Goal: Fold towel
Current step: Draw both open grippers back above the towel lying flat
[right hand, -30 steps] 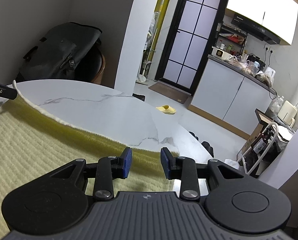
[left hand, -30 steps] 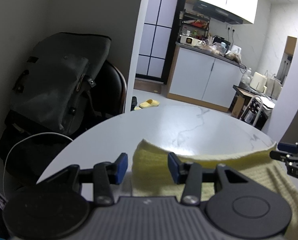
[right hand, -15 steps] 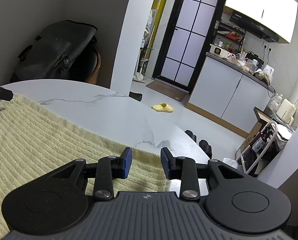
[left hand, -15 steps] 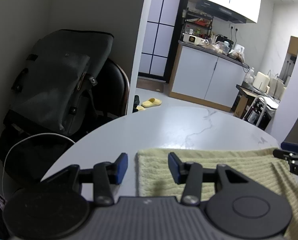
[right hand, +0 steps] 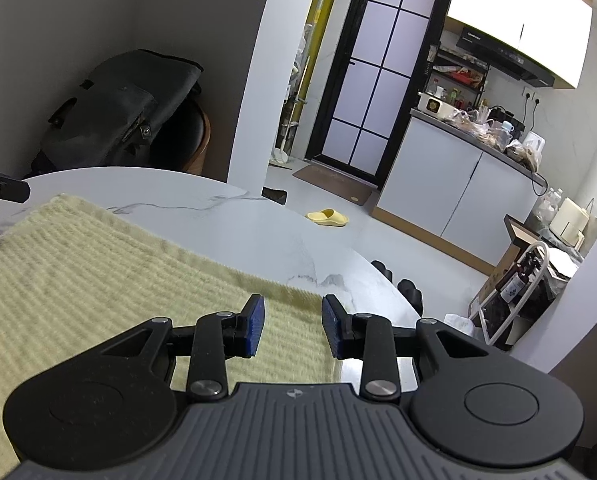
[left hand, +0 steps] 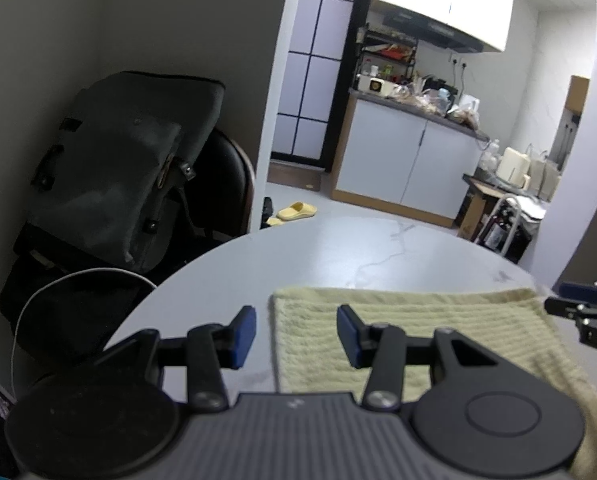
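On the marble table [left hand: 338, 252], flat ribbed yellow towel [right hand: 98, 280]; both grippers' jaws released.

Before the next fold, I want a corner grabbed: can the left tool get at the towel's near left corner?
Probably yes: the left tool is open just above the towel, nothing between.

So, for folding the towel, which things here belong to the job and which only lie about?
Job: towel; left gripper; right gripper; table.
Lying about: dark bag; chair; yellow slipper; white cable.
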The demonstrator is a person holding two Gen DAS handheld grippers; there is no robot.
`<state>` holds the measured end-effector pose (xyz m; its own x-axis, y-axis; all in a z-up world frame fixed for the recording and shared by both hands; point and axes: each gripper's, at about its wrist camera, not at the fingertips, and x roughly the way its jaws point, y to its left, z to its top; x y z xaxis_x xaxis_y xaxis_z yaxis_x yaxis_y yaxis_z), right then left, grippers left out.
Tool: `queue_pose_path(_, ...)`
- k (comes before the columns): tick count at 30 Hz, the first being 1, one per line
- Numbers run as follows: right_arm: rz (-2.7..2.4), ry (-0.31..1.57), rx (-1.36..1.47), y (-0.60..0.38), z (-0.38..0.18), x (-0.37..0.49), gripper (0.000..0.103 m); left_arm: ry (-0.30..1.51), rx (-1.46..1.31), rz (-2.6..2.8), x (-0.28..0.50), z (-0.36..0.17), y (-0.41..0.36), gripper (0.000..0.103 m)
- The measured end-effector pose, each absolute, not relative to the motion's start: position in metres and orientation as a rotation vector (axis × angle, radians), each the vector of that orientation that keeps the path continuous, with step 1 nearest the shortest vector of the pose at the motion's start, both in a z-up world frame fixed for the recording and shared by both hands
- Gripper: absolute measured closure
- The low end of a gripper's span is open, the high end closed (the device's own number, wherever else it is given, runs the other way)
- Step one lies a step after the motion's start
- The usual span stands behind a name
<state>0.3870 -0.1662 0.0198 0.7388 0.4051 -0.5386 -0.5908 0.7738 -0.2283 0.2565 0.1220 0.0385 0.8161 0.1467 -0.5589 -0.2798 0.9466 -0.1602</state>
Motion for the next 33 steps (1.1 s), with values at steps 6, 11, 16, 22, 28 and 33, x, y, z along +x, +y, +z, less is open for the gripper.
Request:
queue_pose_path(6, 0.55, 0.477, -0.388, -0.183, 0.03, 0.362, 0.067, 0.559, -0.234, 0.22, 0.232, 0.047, 0.107, 0.054)
queue_pose_path(11, 0.546, 0.472, -0.362, -0.198, 0.037, 0.341, 0.067, 0.54, -0.222, 0.201, 0.209, 0.056, 0.089, 0.054)
queue_pose_path(16, 0.554, 0.462, -0.337, -0.211, 0.043, 0.319, 0.067, 0.524, -0.233, 0.189, 0.187, 0.057, 0.073, 0.054)
queue_pose_path(22, 0.552, 0.468, -0.302, -0.227, 0.043, 0.293, 0.067, 0.524, -0.218, 0.187, 0.162, 0.053, 0.059, 0.054)
queue_pose_path(28, 0.535, 0.486, -0.199, -0.246, 0.036, 0.269, 0.067, 0.488, -0.187, 0.203, 0.133, 0.053, 0.044, 0.054)
queue_pose_path(33, 0.551, 0.493, -0.137, -0.259, 0.026, 0.246, 0.067, 0.476, -0.139, 0.197, 0.112, 0.051, 0.032, 0.054)
